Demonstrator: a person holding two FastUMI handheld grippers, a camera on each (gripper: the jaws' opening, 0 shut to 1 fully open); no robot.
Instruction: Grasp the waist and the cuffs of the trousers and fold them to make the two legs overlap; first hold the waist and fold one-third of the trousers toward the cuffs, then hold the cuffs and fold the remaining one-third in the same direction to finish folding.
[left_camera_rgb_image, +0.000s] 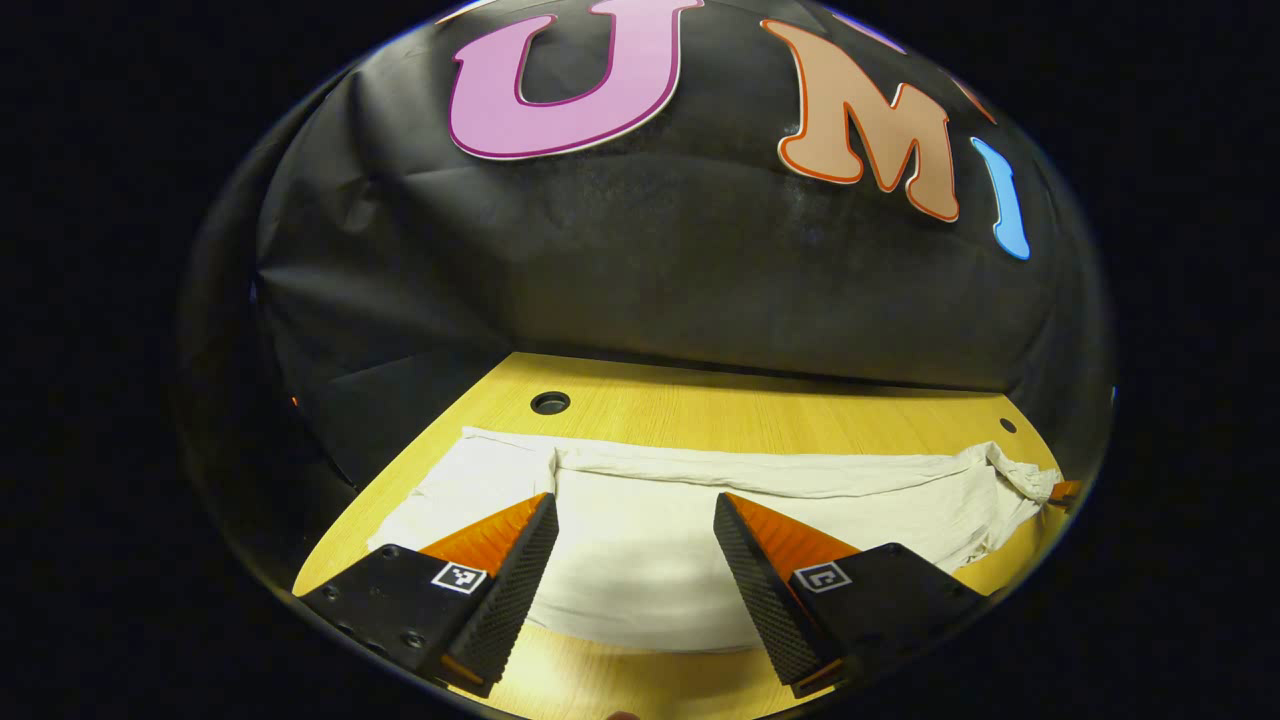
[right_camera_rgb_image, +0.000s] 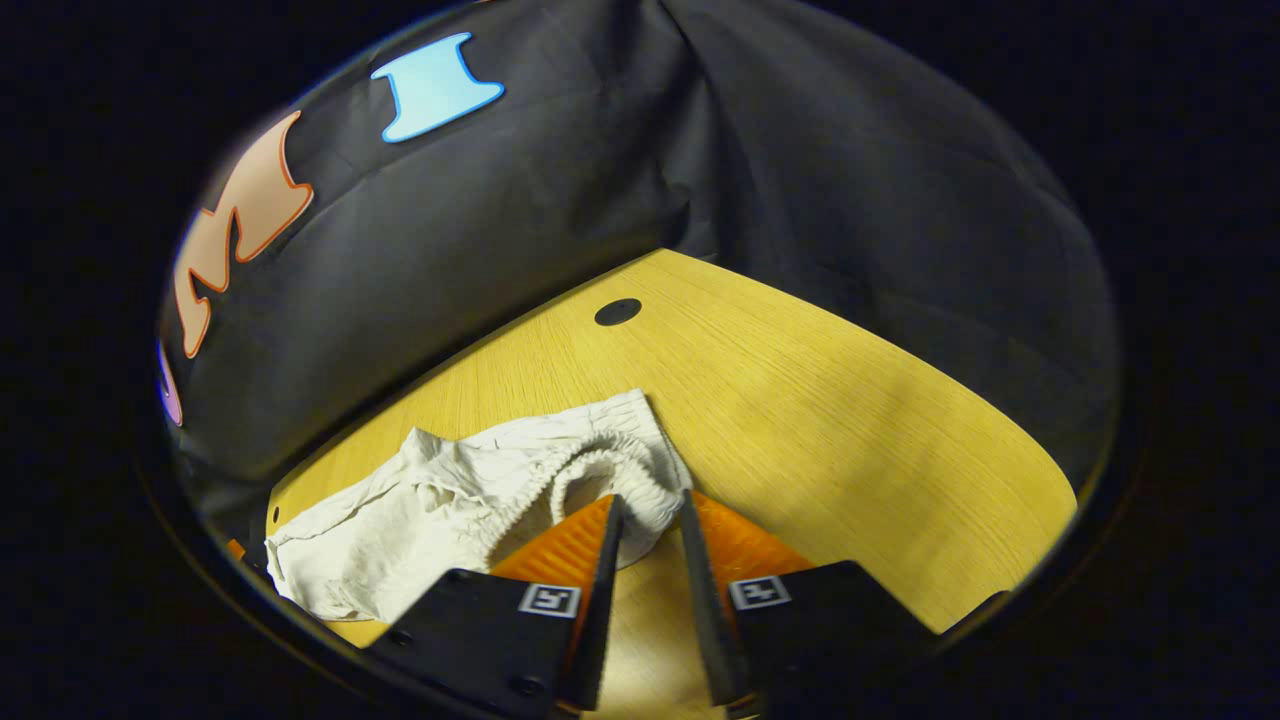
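Note:
White trousers (left_camera_rgb_image: 700, 500) lie stretched across the wooden table (left_camera_rgb_image: 760, 405), one end at the left, the gathered waist at the far right. My left gripper (left_camera_rgb_image: 632, 512) is open, its fingers spread wide over the flat cloth near the left end, with nothing held between them. In the right gripper view the elastic waistband (right_camera_rgb_image: 600, 465) is bunched and curls up in a loop. My right gripper (right_camera_rgb_image: 650, 505) is shut on that waistband, a fold of cloth pinched between its fingertips. The rest of the trousers (right_camera_rgb_image: 370, 540) trails off to the lower left.
The booth's black cloth wall stands just behind the table's far edge. A round cable hole (left_camera_rgb_image: 550, 403) sits at the back left, another hole (right_camera_rgb_image: 617, 311) beyond the waist. Bare wood (right_camera_rgb_image: 850, 430) stretches to the right of the right gripper.

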